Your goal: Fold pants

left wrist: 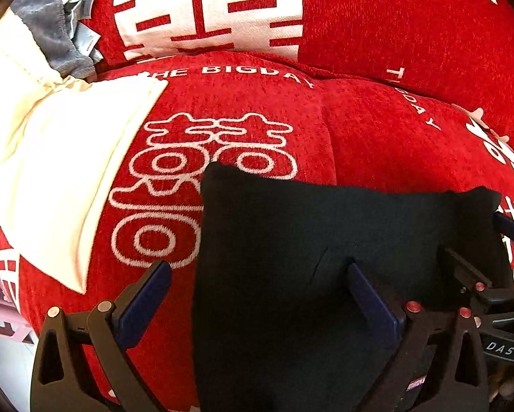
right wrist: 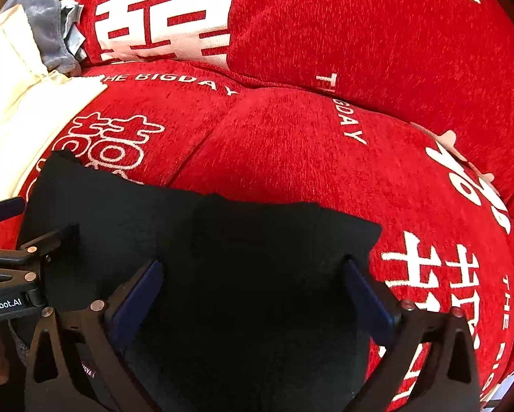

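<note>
The black pants (left wrist: 325, 240) lie folded into a rough rectangle on the red sofa seat (left wrist: 257, 103), also in the right wrist view (right wrist: 222, 257). My left gripper (left wrist: 257, 267) is open; its right finger is over the pants' left part, its left finger over red fabric. My right gripper (right wrist: 253, 267) is open, both fingers over the pants' right part. Each gripper shows at the edge of the other's view: the right one (left wrist: 480, 274), the left one (right wrist: 41, 237). Neither holds anything.
A folded cream garment (left wrist: 51, 171) lies on the seat left of the pants, also in the right wrist view (right wrist: 34, 120). Grey cloth (left wrist: 47, 24) sits behind it. Red back cushions (left wrist: 394, 17) with white characters rise behind the seat.
</note>
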Motion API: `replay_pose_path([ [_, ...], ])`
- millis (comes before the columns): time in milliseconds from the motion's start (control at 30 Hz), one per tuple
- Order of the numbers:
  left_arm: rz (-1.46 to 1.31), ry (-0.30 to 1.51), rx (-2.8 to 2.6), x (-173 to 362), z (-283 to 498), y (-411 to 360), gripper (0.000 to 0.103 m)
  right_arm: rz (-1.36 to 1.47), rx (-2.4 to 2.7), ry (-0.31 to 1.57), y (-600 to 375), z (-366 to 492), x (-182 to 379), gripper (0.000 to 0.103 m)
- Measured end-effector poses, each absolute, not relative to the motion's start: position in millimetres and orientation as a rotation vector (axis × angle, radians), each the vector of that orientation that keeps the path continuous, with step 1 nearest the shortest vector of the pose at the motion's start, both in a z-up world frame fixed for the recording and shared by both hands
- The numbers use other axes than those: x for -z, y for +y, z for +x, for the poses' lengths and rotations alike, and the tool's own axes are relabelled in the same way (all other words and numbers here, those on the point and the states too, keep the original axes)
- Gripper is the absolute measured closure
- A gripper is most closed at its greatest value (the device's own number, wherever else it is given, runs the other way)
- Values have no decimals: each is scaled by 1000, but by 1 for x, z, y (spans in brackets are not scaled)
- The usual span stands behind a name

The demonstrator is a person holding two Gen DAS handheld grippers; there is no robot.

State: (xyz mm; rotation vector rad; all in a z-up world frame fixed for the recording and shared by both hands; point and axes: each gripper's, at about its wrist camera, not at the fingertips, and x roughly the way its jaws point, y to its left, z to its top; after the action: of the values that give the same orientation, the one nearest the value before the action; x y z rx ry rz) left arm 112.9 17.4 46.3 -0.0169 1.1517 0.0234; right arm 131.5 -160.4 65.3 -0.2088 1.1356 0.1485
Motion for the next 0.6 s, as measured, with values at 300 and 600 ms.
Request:
replay_pose_path([
  [300,-62,1084,-156,-80,142,49,0,-95,-173,1110,-167,130,-100,0],
  [600,-68,1145,-247,-59,158,77,0,-129,-127,1142,-152,149,-84,0],
])
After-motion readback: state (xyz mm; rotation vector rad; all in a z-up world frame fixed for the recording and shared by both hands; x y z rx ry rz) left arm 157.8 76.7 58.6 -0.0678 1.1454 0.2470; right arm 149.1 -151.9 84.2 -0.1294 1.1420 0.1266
